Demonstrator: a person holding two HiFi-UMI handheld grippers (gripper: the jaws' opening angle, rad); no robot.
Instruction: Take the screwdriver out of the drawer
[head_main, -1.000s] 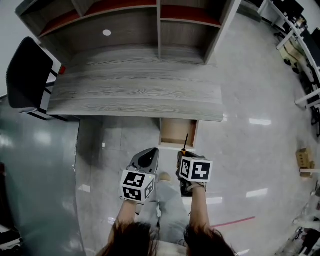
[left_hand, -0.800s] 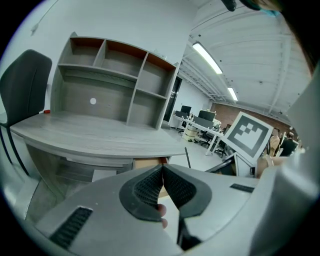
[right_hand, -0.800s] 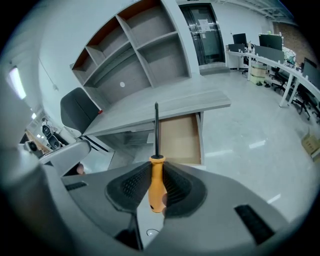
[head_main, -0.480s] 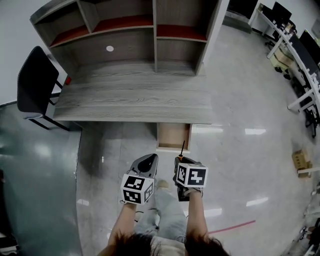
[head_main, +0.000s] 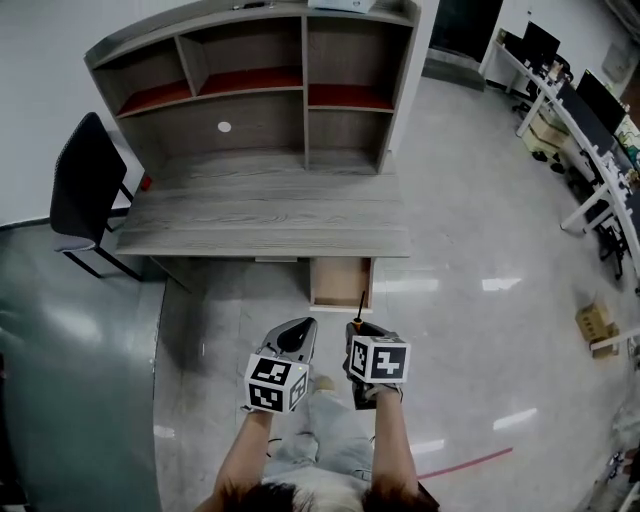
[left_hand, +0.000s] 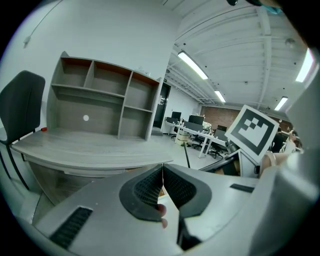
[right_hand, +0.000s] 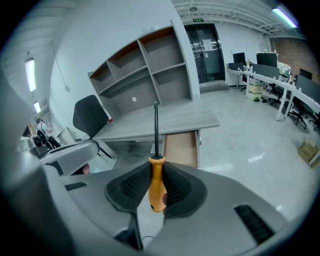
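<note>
The screwdriver (right_hand: 156, 185) looks light and stiff. It has a thin dark shaft on a smooth orange handle that could swivel under a weak pinch, so the thick middle of the handle is the place to hold it. The right gripper (right_hand: 156, 172) has it there — jaws clamped on the handle, shaft pointing straight out ahead, outside the open drawer (head_main: 340, 283) under the desk (head_main: 260, 215). The left gripper (left_hand: 162, 175) carries nothing — its jaws are pressed together.
</note>
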